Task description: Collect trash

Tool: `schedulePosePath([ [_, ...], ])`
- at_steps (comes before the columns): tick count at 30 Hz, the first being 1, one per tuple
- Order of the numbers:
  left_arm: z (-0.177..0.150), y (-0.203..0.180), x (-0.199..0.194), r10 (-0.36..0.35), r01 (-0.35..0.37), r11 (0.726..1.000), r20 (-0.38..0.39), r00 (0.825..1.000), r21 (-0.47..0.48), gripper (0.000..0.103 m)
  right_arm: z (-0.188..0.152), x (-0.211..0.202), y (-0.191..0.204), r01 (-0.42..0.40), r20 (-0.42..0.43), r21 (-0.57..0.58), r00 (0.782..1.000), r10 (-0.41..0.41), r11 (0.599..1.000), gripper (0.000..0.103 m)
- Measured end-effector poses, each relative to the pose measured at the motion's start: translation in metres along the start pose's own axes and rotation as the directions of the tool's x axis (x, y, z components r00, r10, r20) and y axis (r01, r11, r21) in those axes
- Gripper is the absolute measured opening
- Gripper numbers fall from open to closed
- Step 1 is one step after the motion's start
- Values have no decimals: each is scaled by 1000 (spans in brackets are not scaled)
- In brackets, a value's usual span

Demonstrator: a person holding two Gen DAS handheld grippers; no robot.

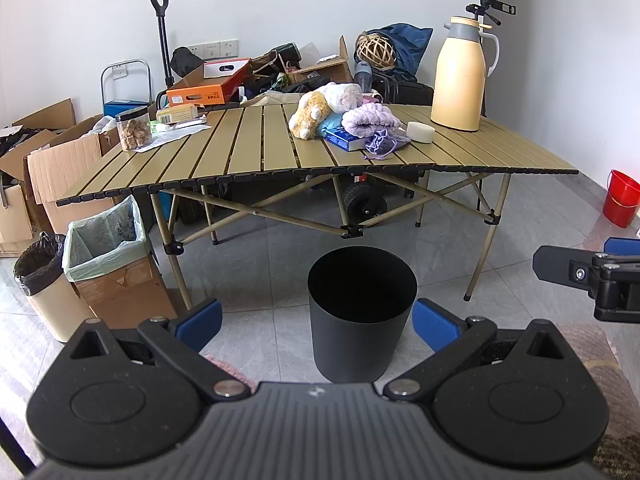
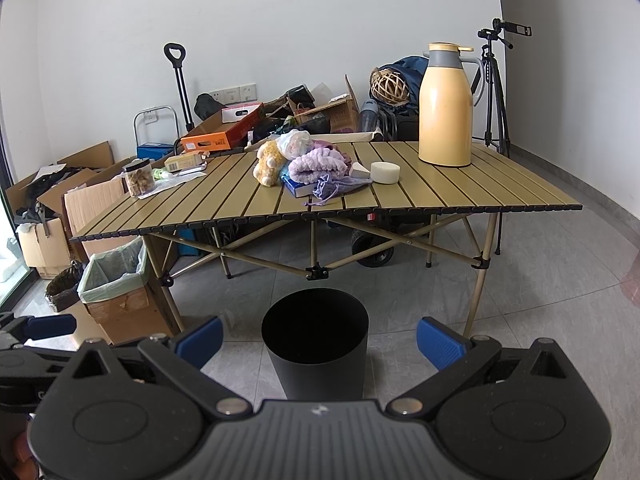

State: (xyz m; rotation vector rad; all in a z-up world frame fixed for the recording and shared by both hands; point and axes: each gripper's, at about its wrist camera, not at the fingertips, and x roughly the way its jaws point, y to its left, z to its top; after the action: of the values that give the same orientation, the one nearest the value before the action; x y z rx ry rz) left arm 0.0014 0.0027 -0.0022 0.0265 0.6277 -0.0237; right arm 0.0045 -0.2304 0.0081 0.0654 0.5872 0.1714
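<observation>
An empty black bin stands on the tiled floor before a slatted folding table. On the table lie a crumpled white plastic bag, a yellow plush toy, a purple cloth, a blue book, a purple pouch and papers. My left gripper hovers open and empty in front of the bin. My right gripper is also open and empty, facing the same black bin. Both are well short of the table.
A cardboard box lined with a green bag and a small bin with a black liner stand left of the table. A yellow thermos, white round block and snack jar sit on top. Red bucket at right; clutter behind.
</observation>
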Motion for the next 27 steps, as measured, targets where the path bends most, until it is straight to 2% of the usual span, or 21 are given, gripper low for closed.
schedulePosePath([
  [19, -8, -3, 0, -3, 3, 1000, -1, 1000, 1, 103, 1, -1, 1, 0, 2, 1, 1000, 0, 1000, 103],
  [27, -11, -21, 1, -13, 13, 1000, -1, 1000, 3, 103, 1, -2, 0, 0, 2, 0, 1000, 0, 1000, 103],
])
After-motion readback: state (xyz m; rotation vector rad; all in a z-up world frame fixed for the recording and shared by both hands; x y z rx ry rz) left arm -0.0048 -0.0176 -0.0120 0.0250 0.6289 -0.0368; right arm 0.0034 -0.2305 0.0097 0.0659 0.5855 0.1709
